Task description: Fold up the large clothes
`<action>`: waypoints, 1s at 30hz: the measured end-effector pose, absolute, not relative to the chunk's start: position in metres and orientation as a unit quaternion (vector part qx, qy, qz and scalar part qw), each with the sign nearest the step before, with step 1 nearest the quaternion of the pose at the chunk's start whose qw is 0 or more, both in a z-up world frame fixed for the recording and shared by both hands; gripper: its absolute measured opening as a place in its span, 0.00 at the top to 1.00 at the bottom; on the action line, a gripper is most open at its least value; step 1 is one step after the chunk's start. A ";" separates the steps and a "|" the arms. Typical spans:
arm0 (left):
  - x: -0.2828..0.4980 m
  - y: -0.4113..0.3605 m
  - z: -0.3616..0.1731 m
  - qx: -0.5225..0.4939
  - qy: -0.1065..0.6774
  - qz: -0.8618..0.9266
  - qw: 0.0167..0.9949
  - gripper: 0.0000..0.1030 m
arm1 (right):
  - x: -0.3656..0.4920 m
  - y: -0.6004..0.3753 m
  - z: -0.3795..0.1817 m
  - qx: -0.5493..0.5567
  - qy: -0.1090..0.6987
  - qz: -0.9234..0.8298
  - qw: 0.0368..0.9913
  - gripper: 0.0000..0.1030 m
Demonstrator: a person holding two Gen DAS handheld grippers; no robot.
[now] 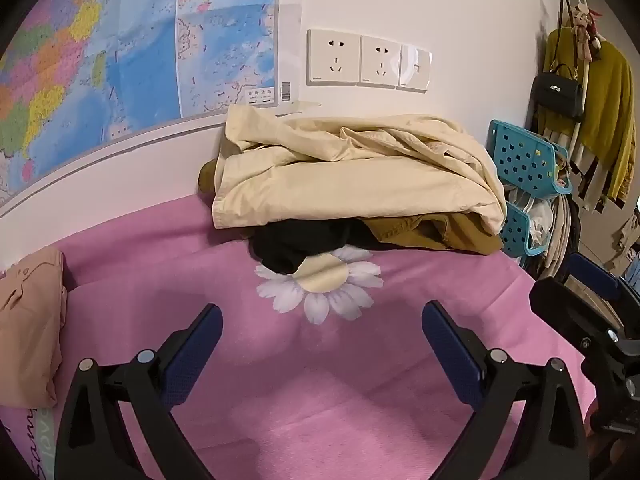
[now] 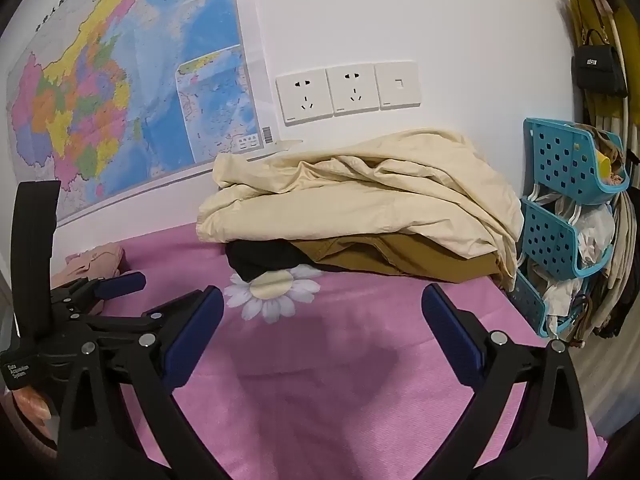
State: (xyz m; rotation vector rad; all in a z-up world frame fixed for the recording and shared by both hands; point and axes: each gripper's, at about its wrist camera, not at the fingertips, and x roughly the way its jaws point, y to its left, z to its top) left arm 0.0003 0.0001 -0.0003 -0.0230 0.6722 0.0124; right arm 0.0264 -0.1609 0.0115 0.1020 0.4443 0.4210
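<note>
A heap of clothes lies against the far wall on the pink cover: a crumpled cream garment on top, a mustard garment and a black one beneath. My left gripper is open and empty, low over the cover short of the heap; it also shows at the left of the right wrist view. My right gripper is open and empty, beside it, short of the heap.
A folded peach garment lies at the left. Blue perforated baskets stand at the bed's right edge, with hanging clothes and a black handbag behind. A wall map and sockets are on the wall.
</note>
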 end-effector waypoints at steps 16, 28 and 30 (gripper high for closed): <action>-0.002 0.000 0.002 -0.015 0.327 0.005 0.945 0.07 | 0.024 -0.160 0.012 0.049 0.220 0.207 0.952 0.05; -0.002 -0.001 0.002 -0.019 0.326 0.007 0.945 0.07 | 0.026 -0.163 0.011 0.049 0.219 0.206 0.952 0.05; -0.003 -0.001 0.002 -0.018 0.326 0.007 0.945 0.07 | 0.026 -0.163 0.011 0.048 0.220 0.205 0.953 0.05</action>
